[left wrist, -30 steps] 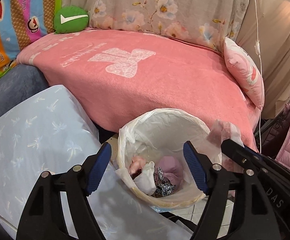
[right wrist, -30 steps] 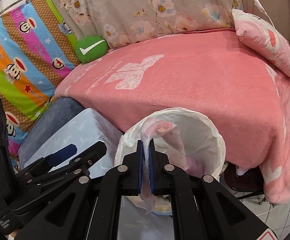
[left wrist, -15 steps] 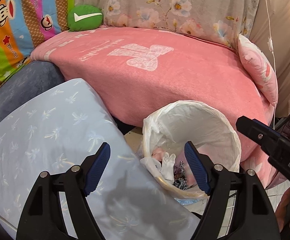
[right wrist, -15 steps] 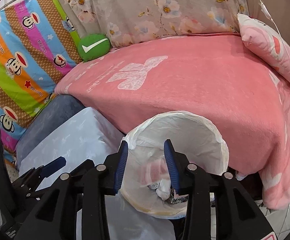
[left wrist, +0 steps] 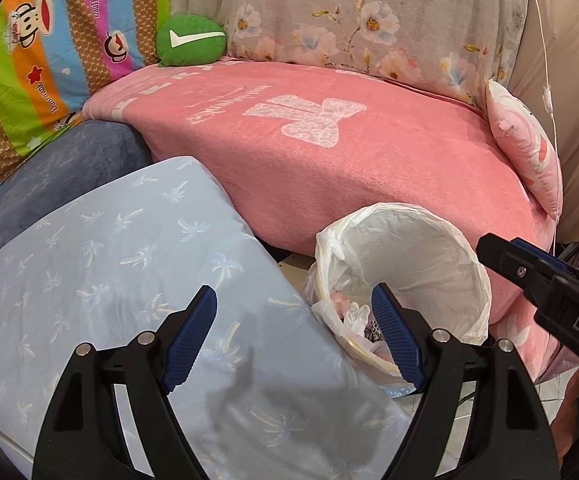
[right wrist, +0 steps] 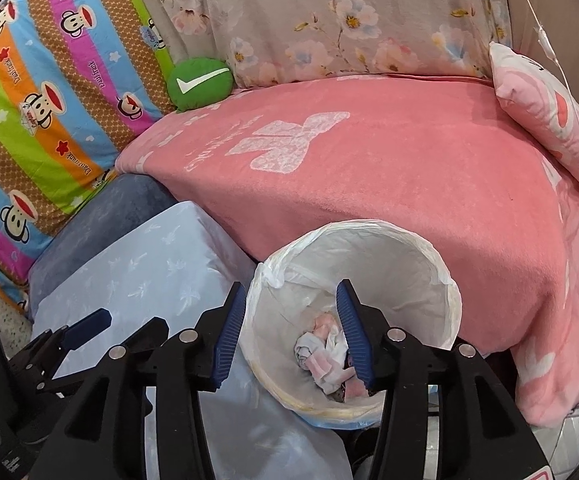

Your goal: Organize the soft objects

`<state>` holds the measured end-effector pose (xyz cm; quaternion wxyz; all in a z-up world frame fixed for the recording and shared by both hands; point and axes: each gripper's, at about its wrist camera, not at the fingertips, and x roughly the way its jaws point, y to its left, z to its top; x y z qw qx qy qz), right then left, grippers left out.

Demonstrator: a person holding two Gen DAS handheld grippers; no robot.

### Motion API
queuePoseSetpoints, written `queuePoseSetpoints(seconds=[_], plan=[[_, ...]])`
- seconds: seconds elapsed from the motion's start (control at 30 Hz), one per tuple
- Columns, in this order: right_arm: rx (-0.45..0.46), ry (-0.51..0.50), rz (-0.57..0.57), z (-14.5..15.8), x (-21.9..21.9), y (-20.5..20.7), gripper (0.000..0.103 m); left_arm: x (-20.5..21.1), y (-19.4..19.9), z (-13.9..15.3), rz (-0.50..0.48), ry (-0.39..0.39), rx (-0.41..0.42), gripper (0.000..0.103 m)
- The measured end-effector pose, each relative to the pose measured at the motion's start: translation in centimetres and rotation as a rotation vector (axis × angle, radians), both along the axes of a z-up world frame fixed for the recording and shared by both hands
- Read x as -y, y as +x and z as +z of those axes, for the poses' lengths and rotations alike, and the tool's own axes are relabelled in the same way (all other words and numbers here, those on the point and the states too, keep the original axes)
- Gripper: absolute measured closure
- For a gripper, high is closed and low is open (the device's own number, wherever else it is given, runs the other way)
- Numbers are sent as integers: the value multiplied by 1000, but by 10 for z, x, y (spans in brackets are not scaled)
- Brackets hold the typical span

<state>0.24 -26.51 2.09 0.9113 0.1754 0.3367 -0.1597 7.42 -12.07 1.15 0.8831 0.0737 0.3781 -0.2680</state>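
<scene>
- Since a second ago, the pink-and-white cloth has left the right gripper (right wrist: 291, 336) and now lies among the small clothes (right wrist: 329, 354) in the lined bin (right wrist: 429, 264).
- Right jaws are opening, nothing between them, above the bin.
- Left gripper (left wrist: 293, 336) stands wide apart, empty, over the pale blue pillow (left wrist: 101, 264), left of the bin.
- Pink blanket (left wrist: 369, 168) lies beyond.
</scene>
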Motion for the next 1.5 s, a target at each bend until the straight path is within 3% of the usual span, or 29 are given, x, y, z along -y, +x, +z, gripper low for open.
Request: queuePoseSetpoints(seconds=[0.4, 0.87, 1.03, 1.4, 1.5], plan=[[-70, -55, 1, -18, -14, -27, 53, -11, -20, -5, 33, 67, 42, 23], [-107, -119, -3, -34, -20, -44, 36, -13, -34, -17, 62, 114, 54, 15], [-115, -117, 7, -37, -21, -45, 19, -13, -36, -20, 73, 121, 47, 14], [-115, -137, -1, -41, -23, -49, 15, -10, -39, -24, 81, 135, 52, 10], [-112, -140, -5, -41, -22, -50, 5, -10, -38, -26, 93, 138, 49, 9]])
